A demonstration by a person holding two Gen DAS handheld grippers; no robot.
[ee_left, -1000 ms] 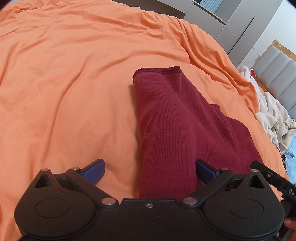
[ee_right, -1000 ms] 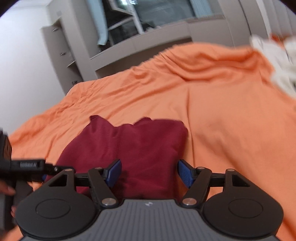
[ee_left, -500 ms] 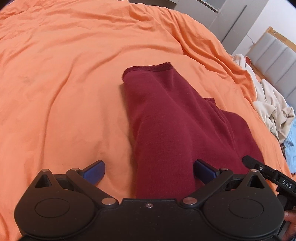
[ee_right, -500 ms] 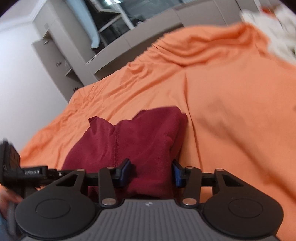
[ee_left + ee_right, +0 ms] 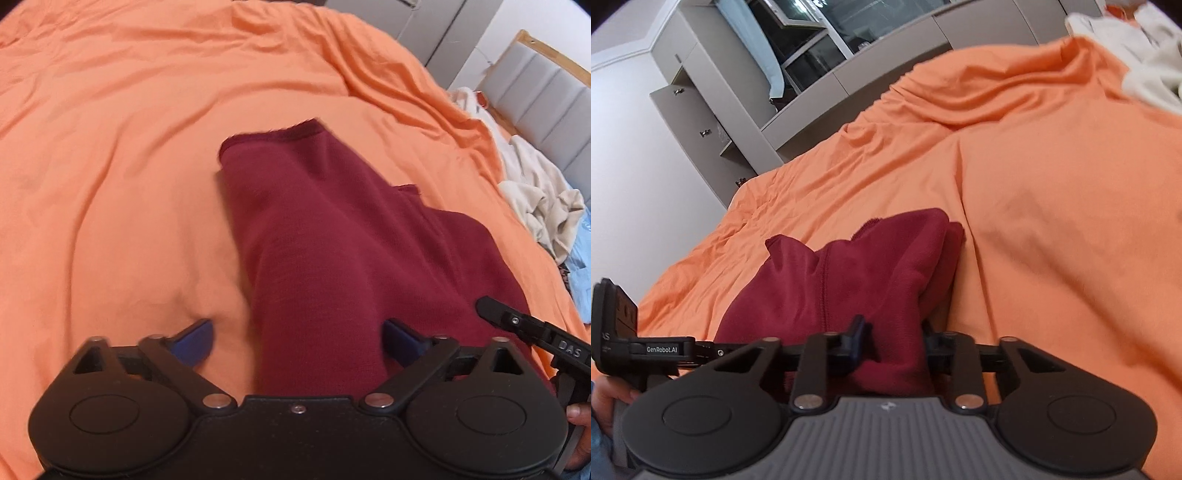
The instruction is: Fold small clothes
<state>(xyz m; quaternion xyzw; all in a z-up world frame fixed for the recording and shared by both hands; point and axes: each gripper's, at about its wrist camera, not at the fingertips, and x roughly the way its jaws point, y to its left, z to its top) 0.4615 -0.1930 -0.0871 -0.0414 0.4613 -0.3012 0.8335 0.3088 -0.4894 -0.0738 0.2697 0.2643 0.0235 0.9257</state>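
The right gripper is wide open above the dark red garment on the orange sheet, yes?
Not quite. In the right wrist view the right gripper is shut on the dark red garment, pinching a fold. The garment does lie on the orange sheet.

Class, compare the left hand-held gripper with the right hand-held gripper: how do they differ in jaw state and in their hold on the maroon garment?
The left hand-held gripper has its jaws spread wide; the right hand-held gripper has its jaws drawn in close. The left one straddles the maroon garment without pinching it; the right one squeezes a bunched fold of it. Both sit at the garment's near edge, over the orange bedsheet.
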